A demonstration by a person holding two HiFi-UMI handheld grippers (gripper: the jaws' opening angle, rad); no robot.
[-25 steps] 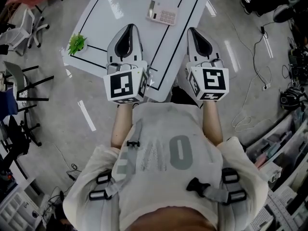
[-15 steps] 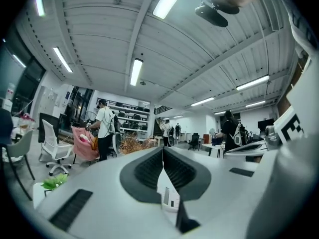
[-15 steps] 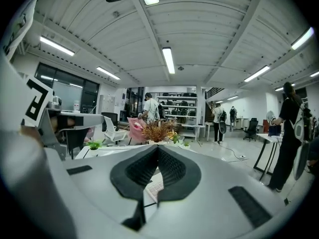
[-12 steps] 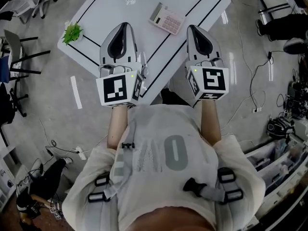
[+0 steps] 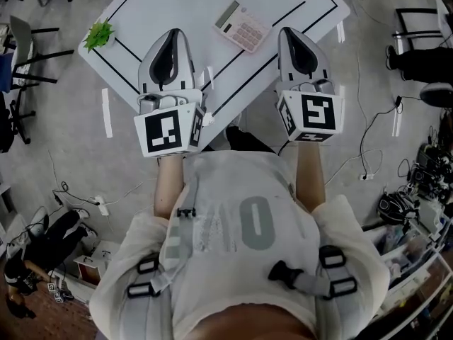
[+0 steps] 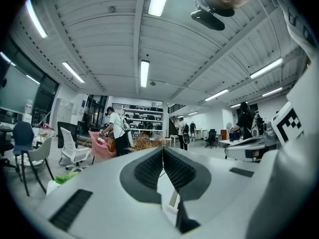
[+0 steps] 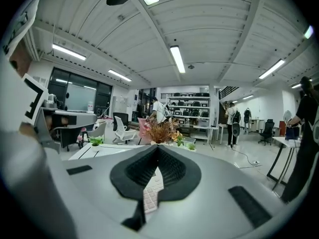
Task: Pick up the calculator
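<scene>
**A:** Where is the calculator?

**B:** The calculator (image 5: 242, 27) lies flat on the white table (image 5: 177, 6). In the head view it is beyond the tips of both grippers and between them, nearer the right one. Neither gripper touches it.

**A:** Which way does it run?

**B:** Its long axis is diagonal in the head view, from upper left to lower right. The dark display strip is at the upper-left end, the end farther from the person. The pinkish keys fill the lower-right end, which points toward the right gripper (image 5: 290, 34).

**A:** What are the grippers doing?

**B:** The left gripper (image 5: 173, 35) is closed. In its own view the two jaws meet at the tips with nothing between them. The right gripper's jaws are also pressed together and empty. Through the gap behind their tips, the right gripper view shows the calculator's keys on the tabletop ahead.

**A:** How are they held?

**B:** They are side by side over the near part of the table, tips pointing away from the person. Their marker cubes (image 5: 166, 129) are close to the person's chest.

**A:** Is anything else on the table?

**B:** A small green potted plant (image 5: 98, 34) stands at the left corner, well apart from the calculator. The right gripper view also shows a bunch of dried flowers (image 7: 159, 128) beyond the jaws.
</scene>
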